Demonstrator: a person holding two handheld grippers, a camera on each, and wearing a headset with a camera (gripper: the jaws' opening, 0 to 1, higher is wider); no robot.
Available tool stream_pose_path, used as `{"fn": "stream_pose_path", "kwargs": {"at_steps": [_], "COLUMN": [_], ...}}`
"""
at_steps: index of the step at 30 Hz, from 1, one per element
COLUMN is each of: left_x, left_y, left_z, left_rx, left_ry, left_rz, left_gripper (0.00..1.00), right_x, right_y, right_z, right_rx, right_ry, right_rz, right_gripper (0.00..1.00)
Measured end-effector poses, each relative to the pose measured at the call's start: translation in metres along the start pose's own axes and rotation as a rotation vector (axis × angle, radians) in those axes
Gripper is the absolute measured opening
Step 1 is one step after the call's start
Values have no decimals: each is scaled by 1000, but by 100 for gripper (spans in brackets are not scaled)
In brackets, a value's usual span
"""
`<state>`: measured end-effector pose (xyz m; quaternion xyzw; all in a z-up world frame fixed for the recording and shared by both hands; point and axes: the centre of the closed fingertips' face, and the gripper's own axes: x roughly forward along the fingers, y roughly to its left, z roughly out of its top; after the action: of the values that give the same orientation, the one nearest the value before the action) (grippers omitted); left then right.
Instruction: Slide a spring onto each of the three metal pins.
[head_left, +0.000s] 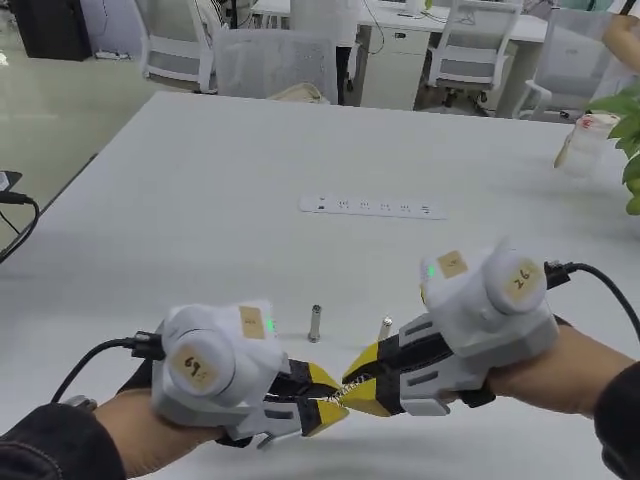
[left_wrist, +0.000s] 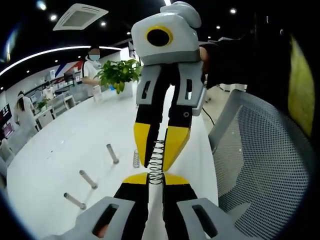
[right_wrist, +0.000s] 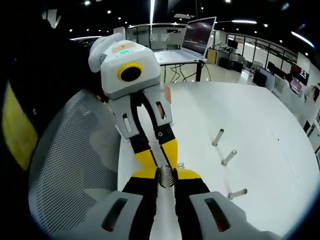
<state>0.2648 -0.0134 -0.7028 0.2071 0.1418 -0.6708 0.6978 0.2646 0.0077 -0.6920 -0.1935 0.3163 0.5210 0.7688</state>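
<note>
A small metal spring (left_wrist: 156, 161) spans the gap where my two grippers meet tip to tip just above the white table. My left gripper (left_wrist: 152, 179) is shut on one end of it. The right gripper (right_wrist: 165, 176) is shut around the other end, where the spring (right_wrist: 166, 176) shows end-on. In the head view the left gripper (head_left: 333, 398) and right gripper (head_left: 359, 382) face each other near the front edge with the spring (head_left: 347, 388) between them. Three metal pins lie on the table: (left_wrist: 112, 153), (left_wrist: 88, 179), (left_wrist: 75, 200). Two pins (head_left: 315, 323) (head_left: 385, 327) show just behind the grippers. A second spring (left_wrist: 135, 158) stands near the pins.
A white power strip (head_left: 370, 207) lies at mid-table. A potted plant (head_left: 628, 140) and a bottle (head_left: 583, 143) stand at the far right edge. A mesh chair (left_wrist: 260, 160) is behind the near edge. Office chairs and desks stand beyond the table.
</note>
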Motion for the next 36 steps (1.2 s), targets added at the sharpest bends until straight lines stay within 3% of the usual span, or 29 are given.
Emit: {"fn": "stream_pose_path", "kwargs": {"at_steps": [10, 18, 23, 28, 33, 36], "left_x": [0, 1, 2, 2, 2, 1], "left_y": [1, -1, -1, 1, 1, 2], "left_z": [2, 3, 6, 9, 2, 3], "left_rx": [-6, -5, -18, -35, -47, -58], "left_ry": [-16, -18, -38, -54, -27, -39], "left_rz": [5, 5, 7, 15, 15, 20], "left_gripper": [1, 2, 2, 3, 7, 8], "right_x": [-1, -2, -5, -7, -10, -10], "right_y": [-1, 2, 2, 1, -1, -2], "right_z": [-2, -5, -4, -2, 3, 1], "right_rx": [8, 6, -24, -41, -39, -41], "right_ry": [31, 98, 174, 212, 213, 226], "right_rz": [22, 53, 73, 83, 86, 83], "right_gripper": [9, 9, 8, 8, 8, 8]}}
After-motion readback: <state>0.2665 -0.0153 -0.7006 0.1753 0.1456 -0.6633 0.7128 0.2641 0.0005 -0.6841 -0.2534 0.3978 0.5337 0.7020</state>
